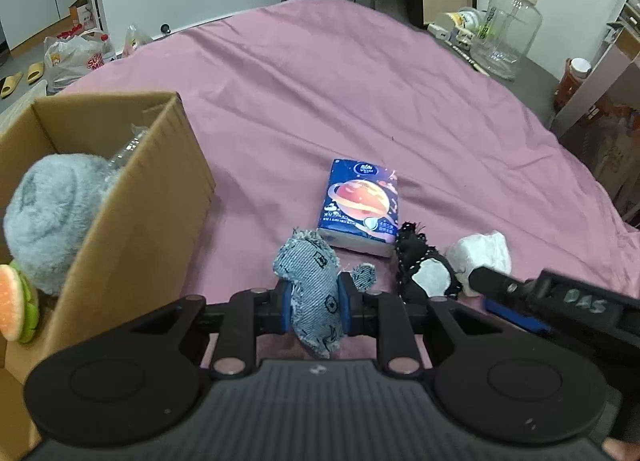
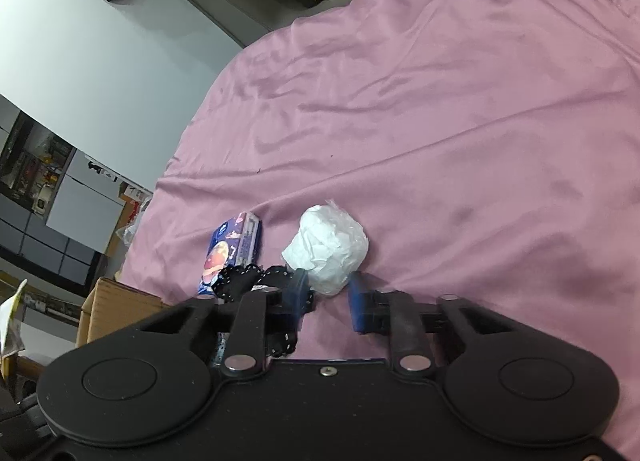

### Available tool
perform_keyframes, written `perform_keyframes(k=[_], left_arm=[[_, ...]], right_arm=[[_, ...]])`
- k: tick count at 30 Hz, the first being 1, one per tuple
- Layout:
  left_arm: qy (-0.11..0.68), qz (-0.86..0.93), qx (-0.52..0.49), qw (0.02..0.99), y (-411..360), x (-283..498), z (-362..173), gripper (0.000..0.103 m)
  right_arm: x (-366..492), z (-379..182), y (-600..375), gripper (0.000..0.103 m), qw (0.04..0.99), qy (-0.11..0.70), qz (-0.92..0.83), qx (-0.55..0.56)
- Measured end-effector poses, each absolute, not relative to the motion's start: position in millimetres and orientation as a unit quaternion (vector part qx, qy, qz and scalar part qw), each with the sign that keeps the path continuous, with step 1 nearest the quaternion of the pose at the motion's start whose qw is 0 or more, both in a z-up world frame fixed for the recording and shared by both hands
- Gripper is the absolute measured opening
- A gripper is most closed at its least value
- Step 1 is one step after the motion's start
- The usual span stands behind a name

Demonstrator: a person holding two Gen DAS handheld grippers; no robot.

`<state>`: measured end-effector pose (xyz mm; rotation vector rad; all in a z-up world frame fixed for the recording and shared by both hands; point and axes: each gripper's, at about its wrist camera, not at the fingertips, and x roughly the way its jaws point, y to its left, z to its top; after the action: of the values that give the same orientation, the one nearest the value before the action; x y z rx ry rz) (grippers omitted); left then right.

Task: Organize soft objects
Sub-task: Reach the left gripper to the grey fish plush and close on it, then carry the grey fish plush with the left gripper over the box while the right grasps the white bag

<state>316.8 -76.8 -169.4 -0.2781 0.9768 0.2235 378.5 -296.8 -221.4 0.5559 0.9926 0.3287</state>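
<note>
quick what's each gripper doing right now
Left gripper: shut on the frayed blue denim plush toy.
Right gripper: open, empty, before the crumpled white tissue wad.

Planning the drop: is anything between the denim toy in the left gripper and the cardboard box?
Nothing visible. The left gripper holds the denim toy, and only bare pink sheet lies between it and the box. The box already holds a grey plush, so drop beside it.

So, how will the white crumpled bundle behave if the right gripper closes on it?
The white crumpled bundle looks like wadded tissue in thin film, so it is probably very light and will squash between the open fingers of the right gripper. Its rounded shape may let it roll on the pink sheet if nudged.
</note>
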Motion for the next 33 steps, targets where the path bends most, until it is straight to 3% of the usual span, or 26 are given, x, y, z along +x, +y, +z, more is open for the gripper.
perform_keyframes(k=[33], left_arm=[[0.396,0.118,-0.152,0.898,12,231,-76,0.022]], right_arm=[[303,-133,-267,0.017,0.864,0.409,0.195,0.22]])
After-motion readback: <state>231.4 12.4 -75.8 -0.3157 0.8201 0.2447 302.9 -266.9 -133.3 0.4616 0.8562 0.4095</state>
